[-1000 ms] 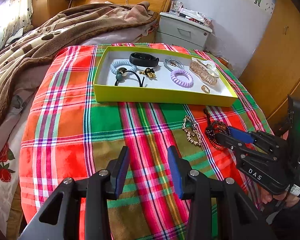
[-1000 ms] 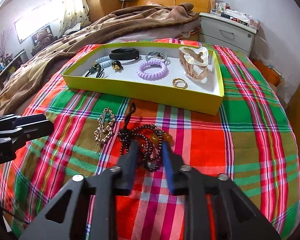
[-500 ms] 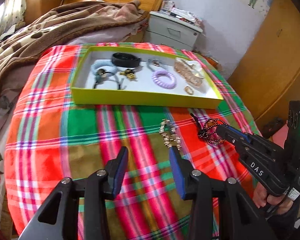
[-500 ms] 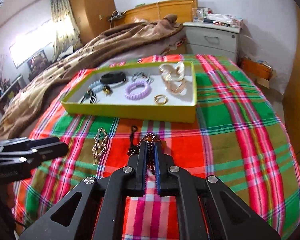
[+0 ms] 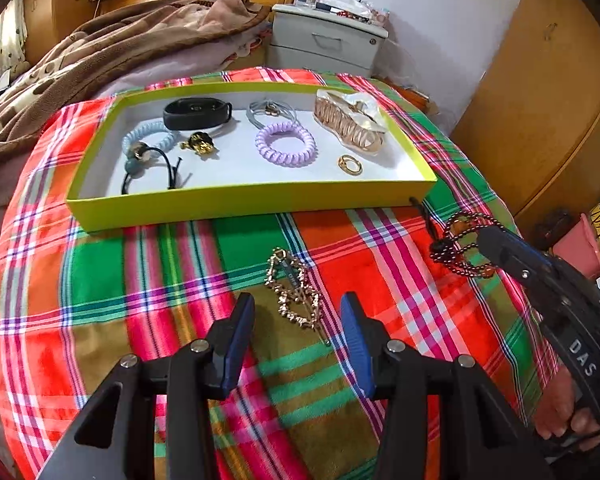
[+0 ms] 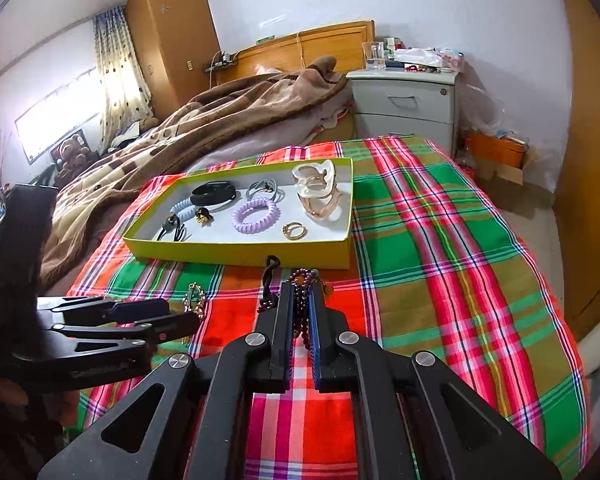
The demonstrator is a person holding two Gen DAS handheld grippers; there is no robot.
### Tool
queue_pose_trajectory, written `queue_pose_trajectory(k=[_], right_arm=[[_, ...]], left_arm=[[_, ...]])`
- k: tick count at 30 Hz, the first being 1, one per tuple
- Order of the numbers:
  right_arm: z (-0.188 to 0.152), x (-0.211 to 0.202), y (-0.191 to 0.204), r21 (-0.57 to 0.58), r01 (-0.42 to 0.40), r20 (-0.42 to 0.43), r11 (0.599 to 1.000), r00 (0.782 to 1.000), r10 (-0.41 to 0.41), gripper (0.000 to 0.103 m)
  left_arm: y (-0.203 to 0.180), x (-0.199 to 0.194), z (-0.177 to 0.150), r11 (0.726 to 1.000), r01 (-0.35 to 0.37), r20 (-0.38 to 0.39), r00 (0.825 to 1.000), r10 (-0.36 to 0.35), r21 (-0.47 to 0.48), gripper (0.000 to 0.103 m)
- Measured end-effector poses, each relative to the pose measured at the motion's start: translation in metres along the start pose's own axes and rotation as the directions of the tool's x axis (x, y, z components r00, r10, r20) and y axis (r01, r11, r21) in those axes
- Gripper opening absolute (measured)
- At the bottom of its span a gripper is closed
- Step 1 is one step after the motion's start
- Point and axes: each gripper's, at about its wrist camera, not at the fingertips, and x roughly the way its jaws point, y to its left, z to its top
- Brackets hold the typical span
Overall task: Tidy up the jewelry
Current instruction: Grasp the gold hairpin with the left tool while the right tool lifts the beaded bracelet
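The right hand-held gripper (image 6: pixel 300 312) pinches the dark bead bracelet (image 6: pixel 302 292) in front of the yellow tray (image 6: pixel 240 254); the left hand-held gripper (image 5: pixel 298 322) gapes wide around the gold hair clip (image 5: pixel 294 294).

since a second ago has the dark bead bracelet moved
Yes. The right gripper shut on the dark bead bracelet, bunching it and drawing it closer to the yellow tray, near its front wall.

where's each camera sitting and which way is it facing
Left wrist: on the left tool, angled down across the plaid cloth at the gold hair clip between its open fingers; the right tool and a hand show at right.
Right wrist: on the right tool, shut on the beaded bracelet; the left tool shows at left.
Shared: yellow tray, bed, nightstand.
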Motion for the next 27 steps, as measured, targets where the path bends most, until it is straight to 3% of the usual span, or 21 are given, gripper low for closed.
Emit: queue_pose_trajectory(k=[11, 13, 16, 27], right_arm=[[-0.001, -0.002, -0.001, -0.002, 0.000, 0.012, 1.000, 1.000, 0.000, 0.007], [-0.001, -0.003, -0.001, -0.003, 0.003, 0.014, 1.000, 1.000, -0.002, 0.007], [-0.001, -0.003, 0.000, -0.004, 0.003, 0.012, 1.000, 1.000, -0.003, 0.007], [0.001, -0.005, 0.004, -0.008, 0.013, 0.018, 1.000, 1.000, -0.012, 0.007]], left_arm=[[-0.013, 0.012, -0.001, 0.988, -0.139, 0.012, 0.990, 0.139, 0.070, 0.046], [-0.012, 0.012, 0.000, 0.989, -0.135, 0.016, 0.991, 0.134, 0.066, 0.044], [-0.011, 0.011, 0.000, 0.986, -0.151, 0.022, 0.988, 0.150, 0.071, 0.028], [-0.001, 0.003, 0.002, 0.991, -0.124, 0.040, 0.992, 0.122, 0.044, 0.027]])
